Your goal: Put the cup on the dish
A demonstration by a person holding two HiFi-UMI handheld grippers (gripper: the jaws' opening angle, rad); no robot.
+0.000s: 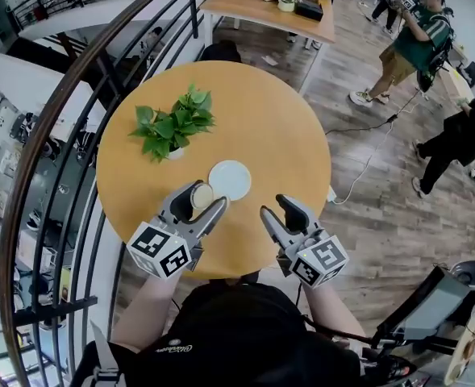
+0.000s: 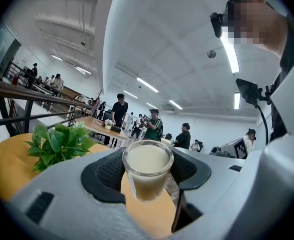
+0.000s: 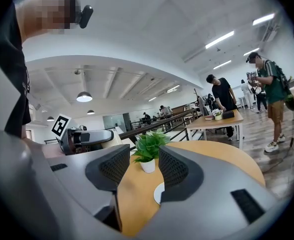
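Your left gripper [image 1: 206,197] is pinching a clear glass cup [image 2: 147,169] between its two dark pads. The cup stands upright, its long axis vertical, and is nearly full of a pale, milky drink. It looks to be carried just clear of the tabletop, over the near edge of the round wooden table [image 1: 277,127], a little left of centre.

The white dish [image 1: 230,180] lies flat and empty just beyond the cup and slightly to its right, toward the table's middle. From overhead, the cup's rim sits just beside the dish's near-left edge. The left gripper is the nearer of the two and already has the cup, so the coming move is probably a short carry forward and right, then down.

Your right gripper [image 1: 273,205] has its jaws spread with nothing between them. It hovers over the near edge, right of the dish.

Nothing stands between cup and dish. A small potted plant [image 1: 172,123] sits farther back, toward the table's far-left edge. A dark railing [image 1: 60,135] curves past the table's left side, and people stand well off across the room.
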